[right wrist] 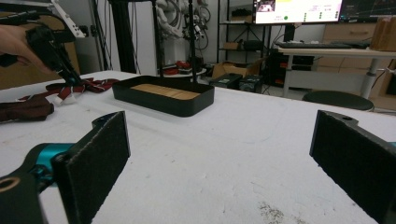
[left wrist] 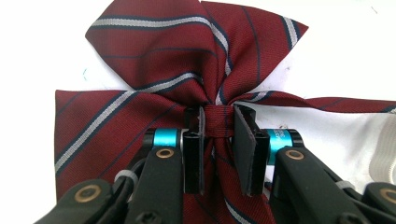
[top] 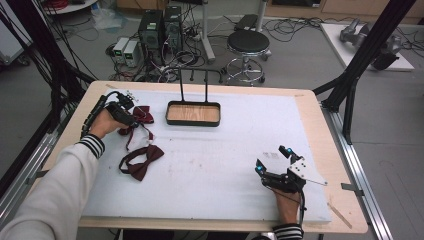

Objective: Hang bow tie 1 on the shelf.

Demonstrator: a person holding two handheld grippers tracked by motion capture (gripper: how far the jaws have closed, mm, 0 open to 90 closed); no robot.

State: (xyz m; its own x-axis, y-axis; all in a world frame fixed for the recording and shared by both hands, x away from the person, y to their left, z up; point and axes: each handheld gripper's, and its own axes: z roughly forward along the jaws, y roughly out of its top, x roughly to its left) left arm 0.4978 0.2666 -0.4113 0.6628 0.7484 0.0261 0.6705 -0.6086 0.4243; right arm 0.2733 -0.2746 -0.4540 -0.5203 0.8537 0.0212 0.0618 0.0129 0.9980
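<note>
Here my left gripper (left wrist: 218, 140) has its jaws pinched on the centre knot of the maroon striped fabric bow tie (left wrist: 187, 88), the sturdiest place to lift it, at the white mat's (top: 210, 165) far left. My right gripper (top: 272, 162) rests wide apart, holding nothing. The black wood-floored tray (top: 193, 114) looks the likely destination; a second maroon bow tie (top: 141, 162) lies nearer.

Black grippers (top: 273, 160), teal joints, brass screws; white striped-cuff sleeves (top: 60, 172)
</note>
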